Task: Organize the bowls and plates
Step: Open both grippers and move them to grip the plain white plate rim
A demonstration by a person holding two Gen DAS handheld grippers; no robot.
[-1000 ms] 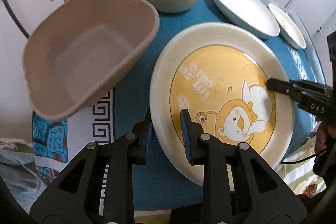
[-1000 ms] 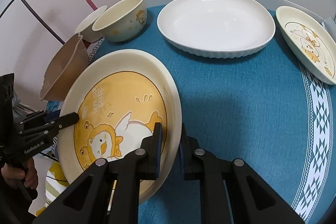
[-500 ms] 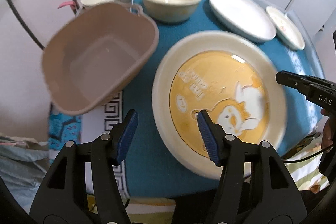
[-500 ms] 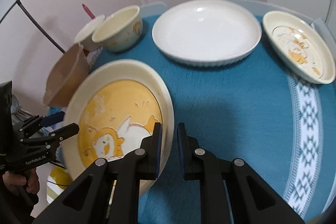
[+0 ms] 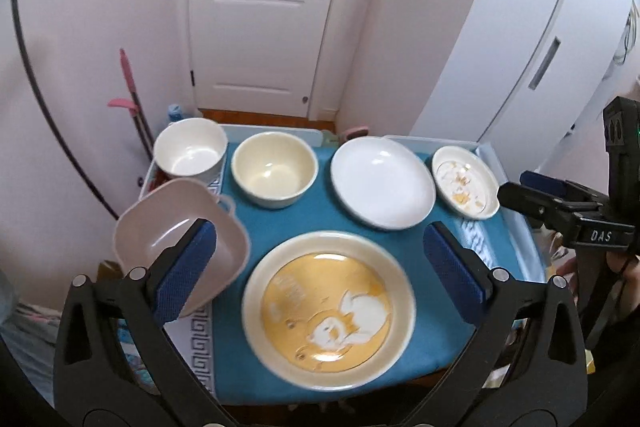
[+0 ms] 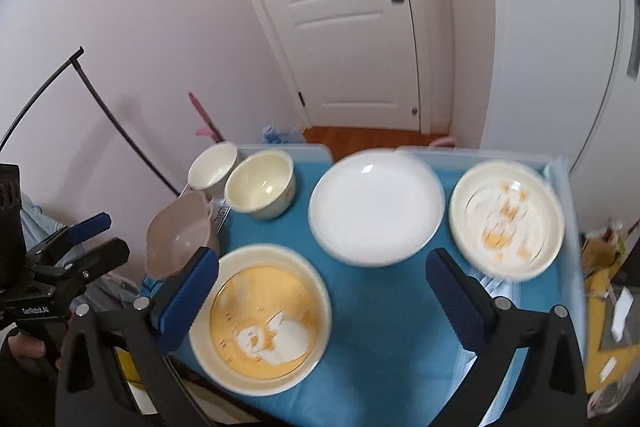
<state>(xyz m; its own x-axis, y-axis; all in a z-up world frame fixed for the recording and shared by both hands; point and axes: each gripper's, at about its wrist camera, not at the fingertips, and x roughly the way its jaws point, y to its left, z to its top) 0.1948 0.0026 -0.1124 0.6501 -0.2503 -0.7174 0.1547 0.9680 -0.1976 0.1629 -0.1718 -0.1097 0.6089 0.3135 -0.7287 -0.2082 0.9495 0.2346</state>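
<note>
A large cream plate with a yellow duck picture (image 5: 329,309) (image 6: 260,313) lies flat at the table's front. Behind it stand a white bowl (image 5: 190,151) (image 6: 213,165), a cream bowl (image 5: 275,169) (image 6: 260,184), a white plate (image 5: 383,182) (image 6: 376,213) and a small cream plate with a duck print (image 5: 466,181) (image 6: 507,221). A taupe basin (image 5: 180,245) (image 6: 180,233) hangs over the left edge. My left gripper (image 5: 320,275) and my right gripper (image 6: 324,299) are both wide open, empty, raised above the table.
The table carries a blue cloth (image 5: 332,223) with a patterned border. A white door (image 5: 264,7) and pink walls stand behind. A white cabinet (image 5: 520,47) is at the right. A pink-handled tool (image 5: 132,95) leans at the back left.
Both grippers let go of the large duck plate, opened wide and pulled up and back. The plate now lies flat on the cloth.
</note>
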